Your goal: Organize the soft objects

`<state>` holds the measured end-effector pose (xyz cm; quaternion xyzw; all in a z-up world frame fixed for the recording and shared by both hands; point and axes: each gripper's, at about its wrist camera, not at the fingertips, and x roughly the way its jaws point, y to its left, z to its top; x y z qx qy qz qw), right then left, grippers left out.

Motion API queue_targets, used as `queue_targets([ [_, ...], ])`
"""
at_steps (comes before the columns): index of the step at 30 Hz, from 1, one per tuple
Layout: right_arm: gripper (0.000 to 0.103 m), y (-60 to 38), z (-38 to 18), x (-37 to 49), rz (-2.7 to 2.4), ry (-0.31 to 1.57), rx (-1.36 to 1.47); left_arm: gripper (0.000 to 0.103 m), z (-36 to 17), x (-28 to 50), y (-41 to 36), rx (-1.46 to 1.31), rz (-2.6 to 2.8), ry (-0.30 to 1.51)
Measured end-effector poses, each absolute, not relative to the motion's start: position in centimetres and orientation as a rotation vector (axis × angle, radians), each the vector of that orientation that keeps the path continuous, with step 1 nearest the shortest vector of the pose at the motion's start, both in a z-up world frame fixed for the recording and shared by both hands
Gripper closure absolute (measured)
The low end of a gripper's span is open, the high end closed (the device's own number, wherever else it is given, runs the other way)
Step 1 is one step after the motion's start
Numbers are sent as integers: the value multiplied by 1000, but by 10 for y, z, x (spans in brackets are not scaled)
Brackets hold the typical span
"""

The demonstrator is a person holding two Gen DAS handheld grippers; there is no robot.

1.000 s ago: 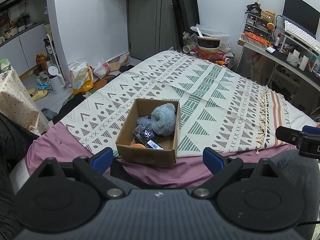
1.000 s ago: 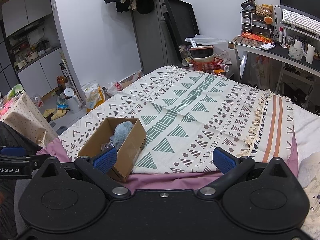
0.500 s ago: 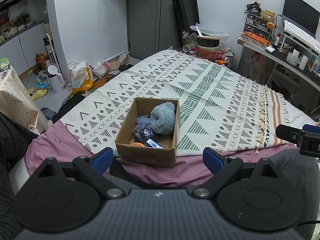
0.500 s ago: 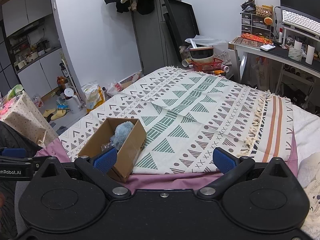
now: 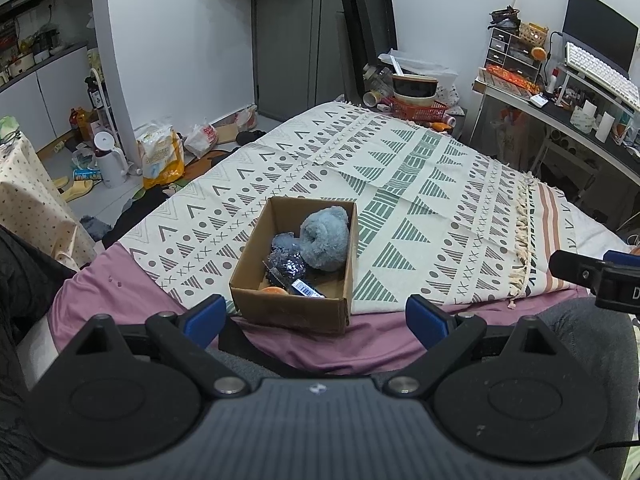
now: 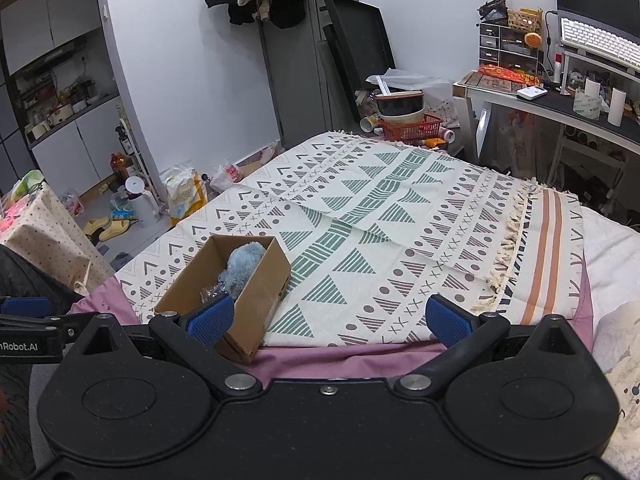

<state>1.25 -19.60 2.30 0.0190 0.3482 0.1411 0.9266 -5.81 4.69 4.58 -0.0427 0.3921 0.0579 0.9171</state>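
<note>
Soft objects sit gathered in a cardboard box (image 5: 294, 304), and we see that box just below the centre of the left wrist view and at lower left in the right wrist view. Going from the largest thing down: the bed (image 5: 120, 296) fills the middle of both views, its purple sheet showing along the near edge. Over it lies a patterned blanket (image 5: 420, 200) of cream with green triangles, and the box rests on the blanket's near edge. Our left hand-held gripper (image 5: 316, 316) fills the bottom of its own view, its blue-padded fingers (image 5: 202, 318) spread wide with nothing between them, the box showing in the gap. Our right hand-held gripper (image 6: 334, 322) is likewise spread and empty, with the box's near corner just behind its left pad. Inside the box, a fluffy blue-grey plush (image 5: 326, 242) leans against the right wall. Beside it to the left lies a dark sparkly bundle (image 5: 286, 266), then a small barcode-labelled packet (image 5: 306, 289), and an orange item (image 5: 273, 291) at the front wall, mostly hidden.
</note>
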Motion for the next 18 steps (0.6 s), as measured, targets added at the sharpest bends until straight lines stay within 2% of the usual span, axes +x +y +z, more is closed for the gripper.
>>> queue_targets([
  [18,0,-196,24,10,276,715,29,7,53,-57,34,-69,100,778],
])
